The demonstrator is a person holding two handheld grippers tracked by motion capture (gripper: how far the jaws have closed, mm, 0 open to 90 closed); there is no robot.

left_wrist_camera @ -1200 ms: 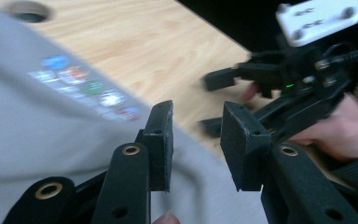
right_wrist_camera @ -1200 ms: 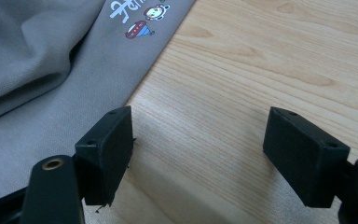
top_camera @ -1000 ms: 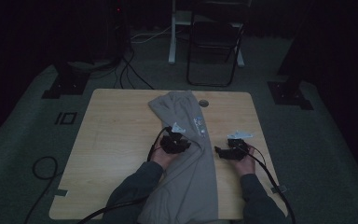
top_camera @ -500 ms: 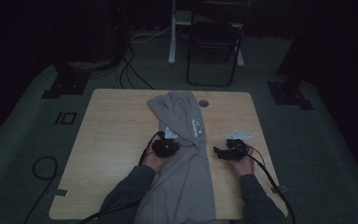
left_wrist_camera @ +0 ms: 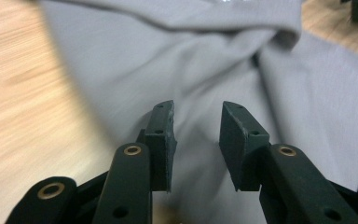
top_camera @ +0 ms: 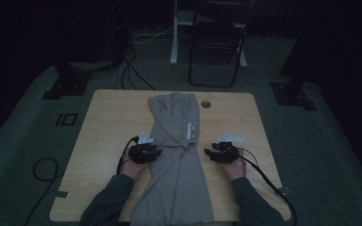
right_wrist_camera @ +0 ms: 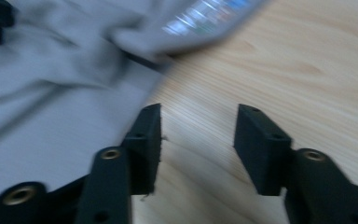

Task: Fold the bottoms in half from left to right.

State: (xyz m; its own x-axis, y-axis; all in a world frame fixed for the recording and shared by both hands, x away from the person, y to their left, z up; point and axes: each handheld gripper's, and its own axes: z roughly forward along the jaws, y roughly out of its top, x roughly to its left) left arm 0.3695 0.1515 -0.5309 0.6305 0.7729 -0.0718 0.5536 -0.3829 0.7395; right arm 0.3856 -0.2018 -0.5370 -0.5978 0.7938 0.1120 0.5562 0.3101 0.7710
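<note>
A grey garment lies lengthwise down the middle of the wooden table. Its far part is folded over, with a small coloured logo on it. My left gripper sits at the garment's left edge, pointing right. In the left gripper view its jaws have just been opening and stand apart over the grey cloth, holding nothing. My right gripper is on the bare wood just right of the garment, pointing left. Its jaws have just been closing but still stand apart over bare wood, with the cloth edge beside one jaw.
A round cable hole sits near the table's far edge. Beyond the table stand a dark folding chair and stand bases on the floor, with cables around. Bare wood lies on both sides of the garment.
My left gripper has slid left and nearer the person, from the garment's middle to its left edge. The right gripper has shifted a little left toward the cloth.
</note>
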